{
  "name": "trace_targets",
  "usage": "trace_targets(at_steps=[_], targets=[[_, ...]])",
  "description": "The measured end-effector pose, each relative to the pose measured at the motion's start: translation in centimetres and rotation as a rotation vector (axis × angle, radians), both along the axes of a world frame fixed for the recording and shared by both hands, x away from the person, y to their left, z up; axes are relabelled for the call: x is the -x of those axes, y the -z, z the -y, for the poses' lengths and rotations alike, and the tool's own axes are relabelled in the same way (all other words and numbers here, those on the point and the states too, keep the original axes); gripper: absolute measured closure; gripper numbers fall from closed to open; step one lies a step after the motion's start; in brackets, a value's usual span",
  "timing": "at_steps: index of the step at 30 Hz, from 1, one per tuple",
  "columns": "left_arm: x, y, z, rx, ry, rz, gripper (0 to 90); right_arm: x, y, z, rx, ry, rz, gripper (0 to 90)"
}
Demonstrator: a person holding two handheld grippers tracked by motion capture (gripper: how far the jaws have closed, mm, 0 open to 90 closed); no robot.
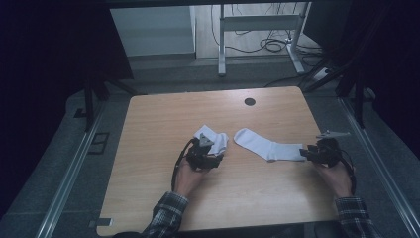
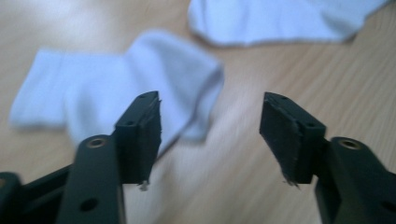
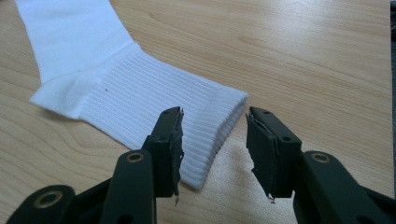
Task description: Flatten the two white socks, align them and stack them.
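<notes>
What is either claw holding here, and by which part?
Nothing is held. The right claw stands open at the ribbed cuff of the flat sock, pads off it. The left claw is open above the folded sock.

I see two white socks: a folded one [image 1: 214,139] and a flat one [image 1: 267,147] with a ribbed cuff; my table [image 1: 163,119] is pale wood grain; both grippers are black; my sleeves [image 1: 166,215] are dark plaid.

wooden table [image 1: 148,148], metal stand [image 1: 257,25], floor cables [image 1: 272,45]
</notes>
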State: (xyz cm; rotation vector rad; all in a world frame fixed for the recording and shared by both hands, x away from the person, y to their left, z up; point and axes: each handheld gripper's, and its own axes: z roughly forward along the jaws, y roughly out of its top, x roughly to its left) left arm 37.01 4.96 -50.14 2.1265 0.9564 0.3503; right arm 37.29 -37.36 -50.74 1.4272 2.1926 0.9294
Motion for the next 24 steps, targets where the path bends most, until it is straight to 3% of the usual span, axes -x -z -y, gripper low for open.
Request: trace_targets(at_steps=[5,11,16,24], targets=[[-2.4,-0.8,2.5,0.016,0.014,0.003,50.6,0.0,0.0,0.1,0.000,0.007,0.002,53.0],[-4.8,-1.1,5.0,-0.015,0.014,0.014,57.9,-0.1,0.3,0.0,0.011,0.033,-0.009,49.2],[-6.7,-0.3,6.6,-0.054,-0.002,0.002,60.5,0.0,0.2,0.0,0.009,0.058,0.007,48.8],[-8.6,1.3,7.5,-0.086,-0.030,-0.020,60.8,-0.2,0.6,-0.6,0.022,0.023,-0.012,54.5]])
